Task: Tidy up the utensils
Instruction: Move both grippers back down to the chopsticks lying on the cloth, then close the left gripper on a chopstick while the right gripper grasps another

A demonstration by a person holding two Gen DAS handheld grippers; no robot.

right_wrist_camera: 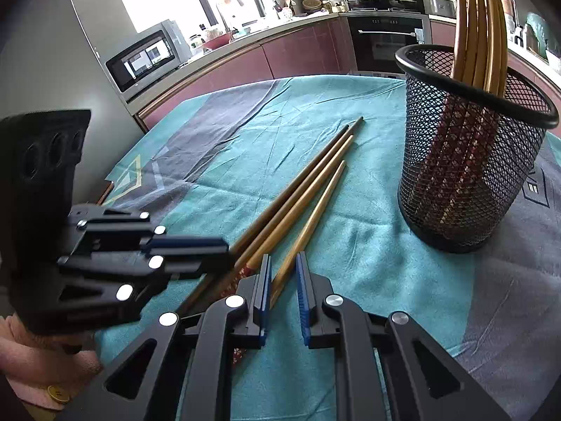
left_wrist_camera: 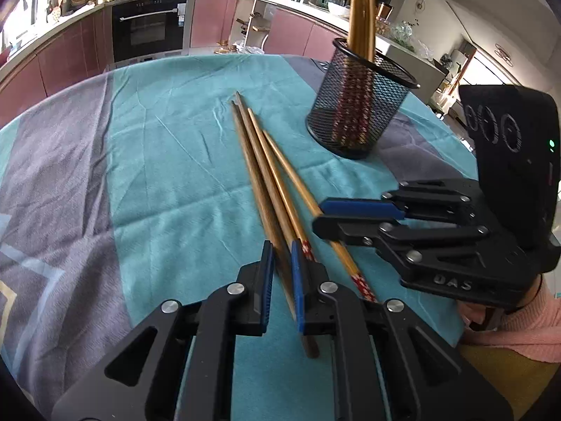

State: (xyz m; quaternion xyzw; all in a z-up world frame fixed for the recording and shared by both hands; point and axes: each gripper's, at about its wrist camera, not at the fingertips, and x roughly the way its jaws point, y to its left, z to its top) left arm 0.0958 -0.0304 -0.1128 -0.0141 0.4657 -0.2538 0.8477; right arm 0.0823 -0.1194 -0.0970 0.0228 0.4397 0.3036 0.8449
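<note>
Left gripper: my left gripper is clamped on the thick ends of the loose chopsticks; the blue pads press against the wood.
Right gripper: my right gripper is closed down on a single chopstick, the one lying nearest the holder, its pads squeezing the shaft near the patterned end.
Chopsticks on the table: four lie fanned on the teal tablecloth, tips pointing away from me, red-and-white patterned handles toward me.
Holder: a black mesh cup stands upright on the cloth beyond the loose chopsticks, apart from them.
In the holder: several chopsticks stand with patterned ends down and tips sticking out above the rim.
My sleeves: pink knit shows behind each gripper.
Background: kitchen counter and built-in oven.
</note>
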